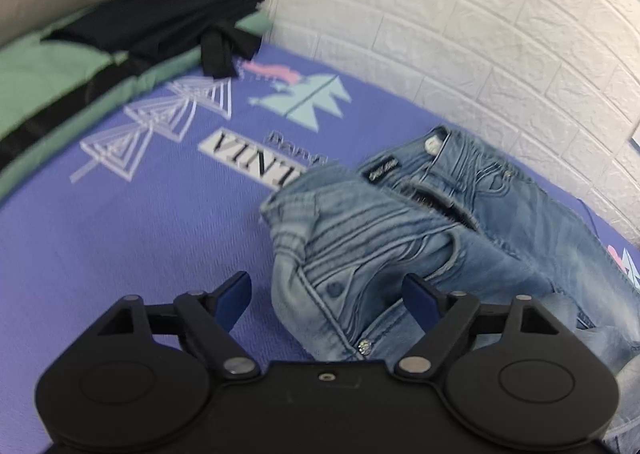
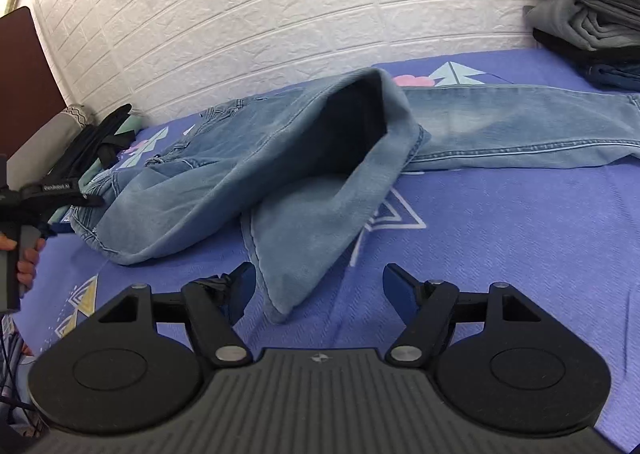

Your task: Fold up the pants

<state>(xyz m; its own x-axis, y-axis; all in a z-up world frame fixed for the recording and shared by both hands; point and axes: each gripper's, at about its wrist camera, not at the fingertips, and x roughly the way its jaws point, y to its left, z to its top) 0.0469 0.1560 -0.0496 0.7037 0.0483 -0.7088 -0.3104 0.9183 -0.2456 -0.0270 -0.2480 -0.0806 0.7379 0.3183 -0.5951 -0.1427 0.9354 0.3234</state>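
Jeans (image 2: 304,157) lie on the purple bedsheet (image 2: 500,234) ahead of both grippers; left gripper (image 1: 327,300) and right gripper (image 2: 319,290) gape wide, clamping nothing.

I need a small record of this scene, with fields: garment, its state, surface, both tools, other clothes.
garment: jeans
state: unfolded, one leg bent back, other leg flat along the wall
surface: purple sheet
left tool: open, over the waistband, holding nothing
right tool: open, leg hem between its jaws, not gripped
other clothes: folded stack, dark pile
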